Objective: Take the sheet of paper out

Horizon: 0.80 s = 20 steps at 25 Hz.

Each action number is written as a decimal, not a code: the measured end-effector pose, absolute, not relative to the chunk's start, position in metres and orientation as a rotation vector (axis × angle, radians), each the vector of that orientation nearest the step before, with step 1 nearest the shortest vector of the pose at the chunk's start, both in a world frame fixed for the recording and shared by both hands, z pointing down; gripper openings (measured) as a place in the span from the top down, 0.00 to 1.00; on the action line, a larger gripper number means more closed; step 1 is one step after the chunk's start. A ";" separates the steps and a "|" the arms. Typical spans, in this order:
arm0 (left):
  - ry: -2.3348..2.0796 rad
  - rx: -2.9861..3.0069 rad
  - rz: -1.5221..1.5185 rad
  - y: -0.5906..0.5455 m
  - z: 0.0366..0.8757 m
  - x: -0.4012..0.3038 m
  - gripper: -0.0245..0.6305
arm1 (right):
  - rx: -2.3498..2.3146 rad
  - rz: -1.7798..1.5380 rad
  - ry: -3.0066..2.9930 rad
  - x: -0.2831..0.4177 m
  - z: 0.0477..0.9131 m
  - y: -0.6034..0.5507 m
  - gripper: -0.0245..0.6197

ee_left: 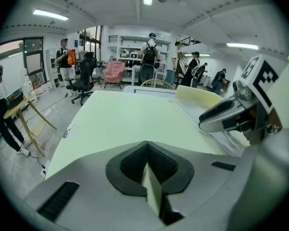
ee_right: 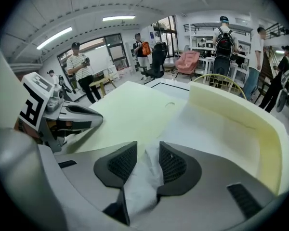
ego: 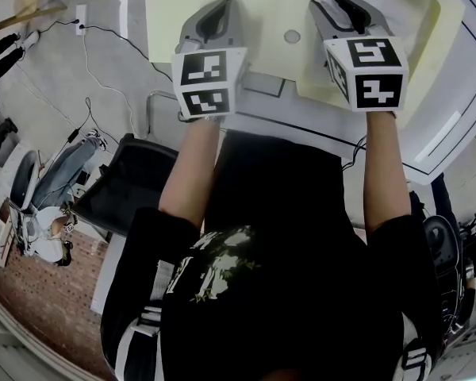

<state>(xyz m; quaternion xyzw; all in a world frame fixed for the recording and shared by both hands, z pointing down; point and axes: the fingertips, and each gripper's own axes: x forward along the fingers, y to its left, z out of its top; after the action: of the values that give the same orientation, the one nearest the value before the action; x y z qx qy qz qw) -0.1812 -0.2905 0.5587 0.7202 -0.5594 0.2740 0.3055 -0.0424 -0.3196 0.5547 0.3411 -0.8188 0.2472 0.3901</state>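
White paper (ee_right: 143,182) is clamped in right gripper (ee_right: 147,159) | yellow foam sheet (ee_left: 120,124) edge is pinched by left gripper (ee_left: 146,163)

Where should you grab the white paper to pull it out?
Grip the paper by its near edge, coming in low from the person's side. It lies flat in a yellow cover whose right flap curls up at the far side, so the near edge is the free one. The right tool is pinched on that edge; the left tool holds the cover.
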 end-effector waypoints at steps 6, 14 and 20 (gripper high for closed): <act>-1.483 1.908 0.731 -0.290 0.560 -0.180 0.98 | 0.870 0.523 -2.032 -0.038 0.559 -0.322 0.88; -1.493 1.911 0.720 -0.290 0.558 -0.181 0.98 | 0.879 0.504 -2.084 -0.054 0.547 -0.322 0.95; -1.493 1.921 0.711 -0.290 0.553 -0.182 0.98 | 0.828 0.488 -2.164 -0.092 0.533 -0.316 0.95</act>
<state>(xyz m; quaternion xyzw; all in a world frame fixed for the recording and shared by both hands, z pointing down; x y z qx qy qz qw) -0.1823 -0.2903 0.5531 0.7232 -0.5623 0.2675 0.2989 -0.0925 -0.3162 0.5332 0.3237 -0.8464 0.1910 0.3773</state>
